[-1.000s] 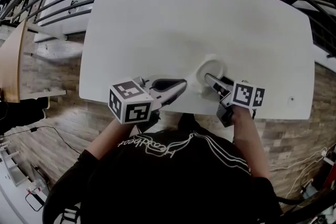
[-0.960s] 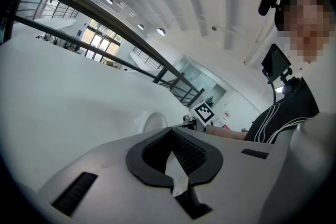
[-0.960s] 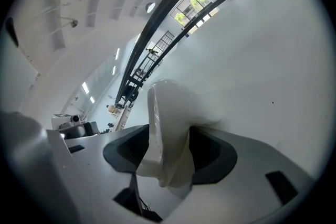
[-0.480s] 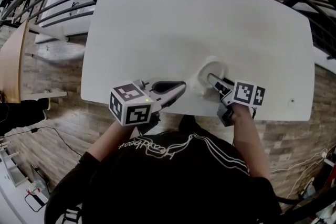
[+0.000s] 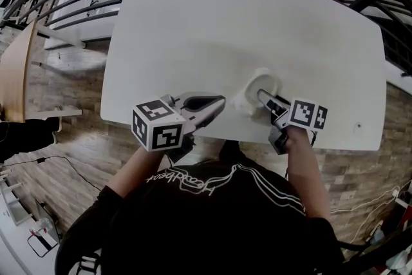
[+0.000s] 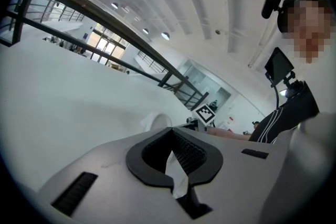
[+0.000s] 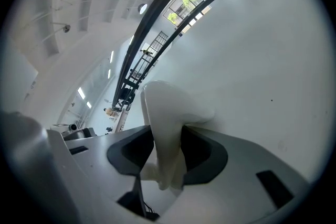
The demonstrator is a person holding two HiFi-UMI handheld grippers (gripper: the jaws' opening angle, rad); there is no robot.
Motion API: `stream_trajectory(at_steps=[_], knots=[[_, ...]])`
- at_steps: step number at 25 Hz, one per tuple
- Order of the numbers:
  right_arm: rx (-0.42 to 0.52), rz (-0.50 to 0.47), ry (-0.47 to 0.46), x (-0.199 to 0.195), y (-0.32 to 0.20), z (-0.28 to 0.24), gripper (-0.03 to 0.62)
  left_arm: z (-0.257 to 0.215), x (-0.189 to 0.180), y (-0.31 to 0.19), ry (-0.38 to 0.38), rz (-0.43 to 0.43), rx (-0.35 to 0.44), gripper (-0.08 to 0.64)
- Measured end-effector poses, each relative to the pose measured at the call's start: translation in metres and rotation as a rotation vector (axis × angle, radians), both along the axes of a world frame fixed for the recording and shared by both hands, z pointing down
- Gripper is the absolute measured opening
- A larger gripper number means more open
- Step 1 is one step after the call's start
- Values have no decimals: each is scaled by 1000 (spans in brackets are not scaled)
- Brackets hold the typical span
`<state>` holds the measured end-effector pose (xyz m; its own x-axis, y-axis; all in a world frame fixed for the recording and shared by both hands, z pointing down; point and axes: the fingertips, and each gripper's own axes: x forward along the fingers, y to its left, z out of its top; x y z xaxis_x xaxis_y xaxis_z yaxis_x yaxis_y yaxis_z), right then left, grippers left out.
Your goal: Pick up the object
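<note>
White object (image 5: 260,87), thin-walled, probably a cup or small bowl, though white on white leaves its outline poor. It sits on the white table (image 5: 244,22) toward the near edge, about 5 o'clock from the table's middle. Right gripper (image 5: 262,97) reaches in from 5 o'clock of it and straddles its near wall. In the right gripper view the wall (image 7: 163,113) stands upright between the two dark pads, and the jaws are closing on it. No gap shows on either side, so the pads appear to be meeting it. Object not lifted, base on the table. Left gripper (image 5: 219,102) lies low over the table at 9 o'clock of the object, apart from it, tips pressed together on nothing. Step in hand: taking the grip. Next move, by judgement: finish the squeeze until the wall is firmly pinched, then raise straight up, since a rim hold could let the object tilt.
</note>
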<state>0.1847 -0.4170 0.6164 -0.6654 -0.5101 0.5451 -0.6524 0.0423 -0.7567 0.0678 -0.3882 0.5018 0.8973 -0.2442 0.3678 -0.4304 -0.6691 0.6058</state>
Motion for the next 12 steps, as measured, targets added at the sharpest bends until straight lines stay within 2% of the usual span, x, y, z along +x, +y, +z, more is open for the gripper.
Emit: stream_trajectory(at_steps=[12], knots=[[50,8,-33,-4,1,-17,140,-11,-9,10,-7,-17,12,8]])
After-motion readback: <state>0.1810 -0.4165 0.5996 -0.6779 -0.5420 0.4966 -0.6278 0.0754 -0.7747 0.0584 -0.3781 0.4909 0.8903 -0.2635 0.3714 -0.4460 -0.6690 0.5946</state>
